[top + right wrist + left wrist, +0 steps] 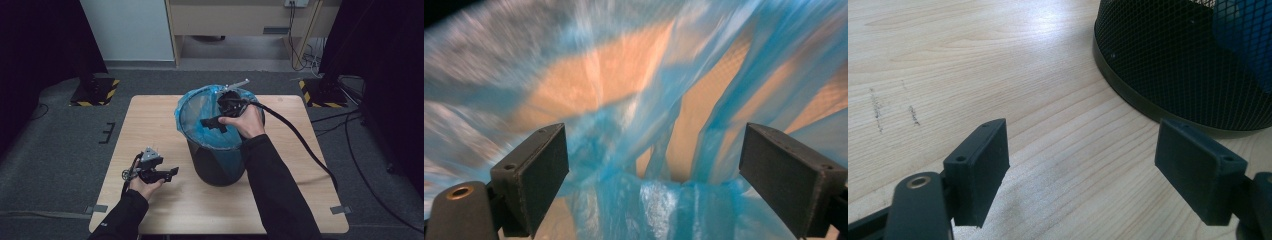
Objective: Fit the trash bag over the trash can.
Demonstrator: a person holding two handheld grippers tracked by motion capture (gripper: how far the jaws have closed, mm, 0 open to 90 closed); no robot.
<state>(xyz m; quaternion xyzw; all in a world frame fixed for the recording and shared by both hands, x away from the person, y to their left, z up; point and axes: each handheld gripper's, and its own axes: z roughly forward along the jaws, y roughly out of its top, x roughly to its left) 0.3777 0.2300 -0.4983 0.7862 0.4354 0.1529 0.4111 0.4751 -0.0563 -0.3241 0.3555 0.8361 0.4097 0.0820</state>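
Right gripper (pixel 212 123) is spread open over the blue bag (pixel 200 112) lining the mesh bin (pixel 215 165) mid-table, close-up's blurry; left gripper (pixel 1080 165) open too, just beside bin's base

bin liner (pixel 200 116): translucent light blue, paler streaks along its folds | waste bin (pixel 215 165): black, fine wire-mesh pattern | table (pixel 150 130): pale wood with streaky grain and a few dark scuff marks | left gripper (pixel 170 173): black, grey top plate | right gripper (pixel 212 124): black | sleeves (pixel 272 190): black
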